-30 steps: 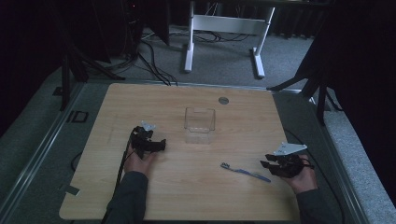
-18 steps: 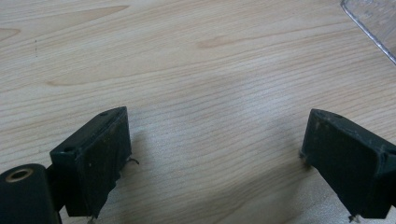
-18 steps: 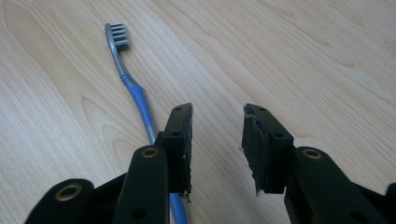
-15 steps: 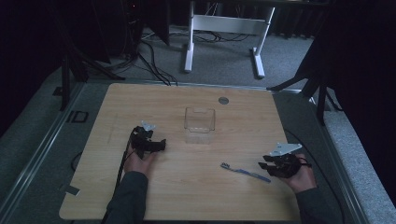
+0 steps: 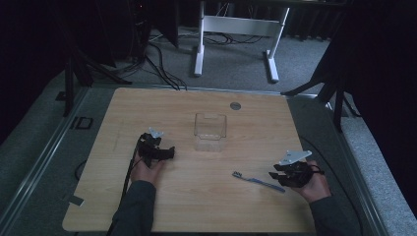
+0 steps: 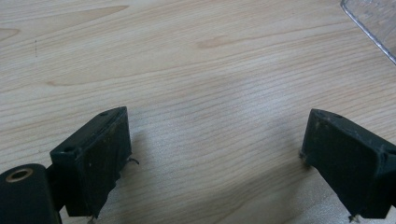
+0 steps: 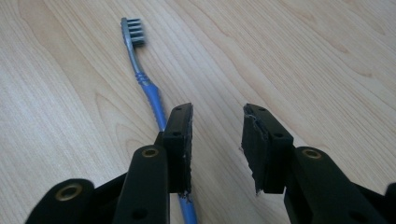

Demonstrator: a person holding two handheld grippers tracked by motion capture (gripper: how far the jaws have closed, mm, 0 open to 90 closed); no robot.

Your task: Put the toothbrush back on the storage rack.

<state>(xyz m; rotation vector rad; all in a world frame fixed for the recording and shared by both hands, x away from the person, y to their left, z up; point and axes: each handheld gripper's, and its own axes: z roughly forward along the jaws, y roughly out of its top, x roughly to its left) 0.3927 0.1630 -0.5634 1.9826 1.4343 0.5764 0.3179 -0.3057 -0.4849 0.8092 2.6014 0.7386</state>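
Wooden table (image 5: 206, 196), blue toothbrush (image 7: 144, 79) beside right tool (image 7: 215, 140), jaws apart, empty

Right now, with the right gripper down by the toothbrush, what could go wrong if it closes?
1. In the right gripper view the toothbrush handle passes under one pad, not through the gap, so the right gripper may shut on nothing or flick it aside.
2. The handle lies flat on the table, so the pads may scrape the wood.
3. The clear box looks light; a bump from either gripper could shift it.
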